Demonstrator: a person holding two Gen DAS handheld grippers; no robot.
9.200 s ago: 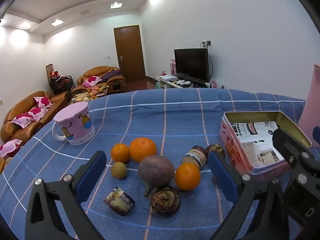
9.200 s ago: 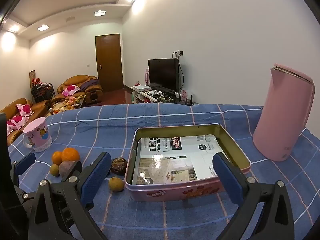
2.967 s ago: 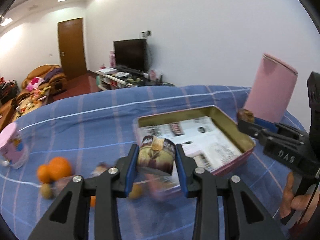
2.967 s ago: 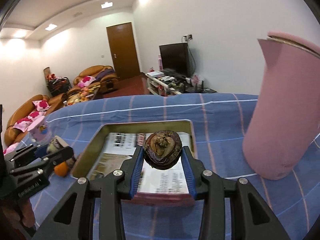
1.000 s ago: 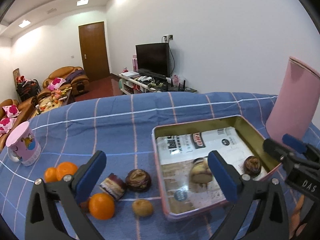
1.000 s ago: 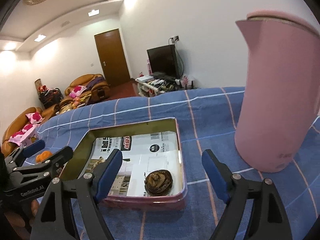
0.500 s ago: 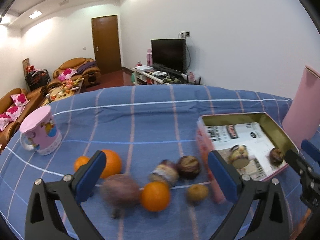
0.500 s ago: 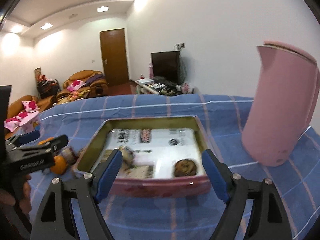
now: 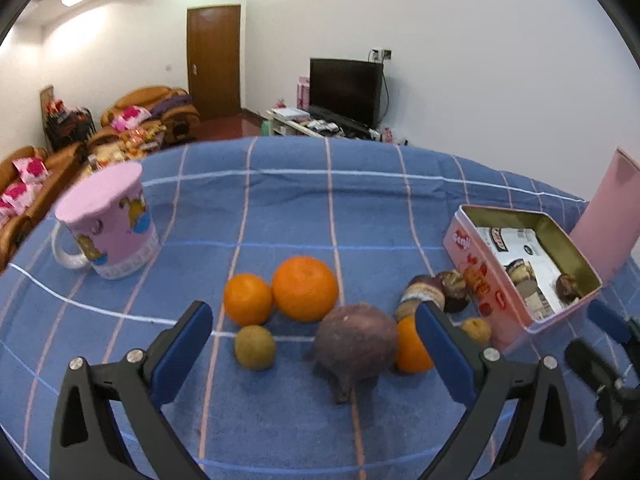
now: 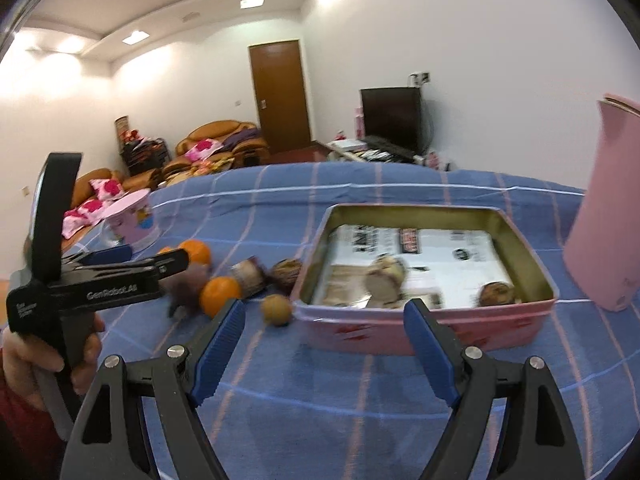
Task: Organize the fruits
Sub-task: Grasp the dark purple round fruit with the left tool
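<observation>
The fruits are split between two places: two pieces lie inside the pink tin [image 10: 424, 336], a pale cut piece [image 10: 386, 276] near its middle and a dark round one [image 10: 496, 294] at its right end, while the rest sit in a cluster on the blue checked cloth [image 9: 288, 208] just left of the tin. Three seconds ago each gripper carried one of those two pieces over the tin; now both are dropped in and both grippers have swung back toward the cluster, so I judge a new pick is starting, with most of the job left.

The left gripper [image 9: 314, 354] stands wide and empty above the cluster, its fingers either side of the big dull purple fruit [image 9: 354, 344]. The right gripper [image 10: 324, 348] is also wide and empty, in front of the tin's near wall.

From largest down, the cloth holds the purple fruit, a large orange [image 9: 305, 288], a smaller orange [image 9: 248, 299] touching it, a third orange [image 9: 412, 346] half hidden behind the purple fruit and the left gripper's right finger, a small greenish-brown fruit [image 9: 255, 347], and a little tan one [image 9: 476, 330] just beside the tin.

Two dark pieces [image 9: 440, 294] against the tin's corner are blurred; I cannot tell what fruit they are. The pink jug [image 10: 608, 216] is cut off at the frame edge.
</observation>
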